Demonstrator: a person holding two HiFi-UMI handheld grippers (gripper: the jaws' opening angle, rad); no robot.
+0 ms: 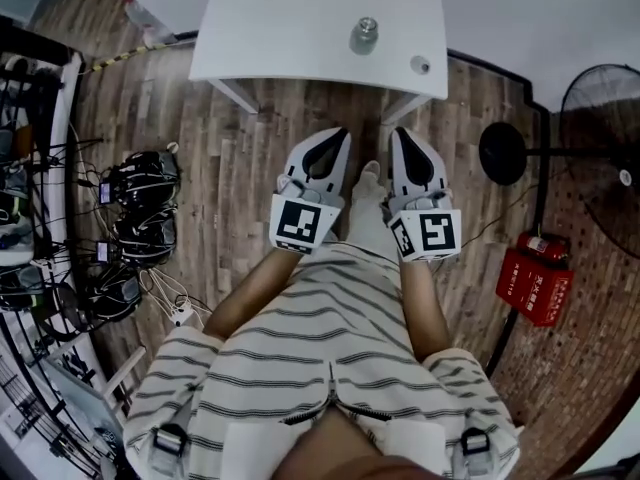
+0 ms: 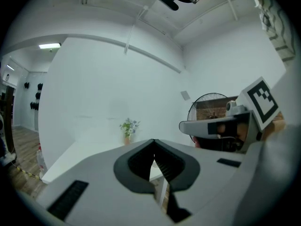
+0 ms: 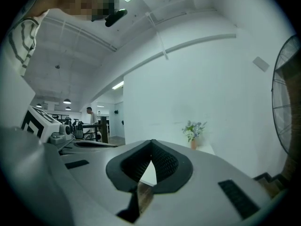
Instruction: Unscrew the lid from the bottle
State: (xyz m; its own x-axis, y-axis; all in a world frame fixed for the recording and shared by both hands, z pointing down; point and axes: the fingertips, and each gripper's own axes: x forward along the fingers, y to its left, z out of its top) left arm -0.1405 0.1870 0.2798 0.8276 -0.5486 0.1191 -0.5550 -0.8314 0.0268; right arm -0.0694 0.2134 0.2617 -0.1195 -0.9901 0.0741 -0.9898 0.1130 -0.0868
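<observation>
The wooden floor (image 1: 240,158) is brown and lies all around the tabletop. The white tabletop (image 1: 290,28) stands at the far side. A big black fan (image 1: 600,138) stands on the floor, off to the right of the tabletop.

The left tool (image 1: 344,134) and the right tool (image 1: 394,134) hang side by side over the floor, in front of the tabletop's near edge. Both point at the tabletop. Each tool is pressed together, with nothing inside it.

A red box (image 1: 535,280) sits on the floor to the right of the tabletop, below the fan.

The bottle (image 1: 363,36) stands on the tabletop, near its right end. It is straight ahead of the gap between the two tools and well apart from both. A small round thing (image 1: 420,65) lies on the tabletop just beside the bottle. A little pot of flowers (image 3: 193,133) stands at the tabletop's far edge.
</observation>
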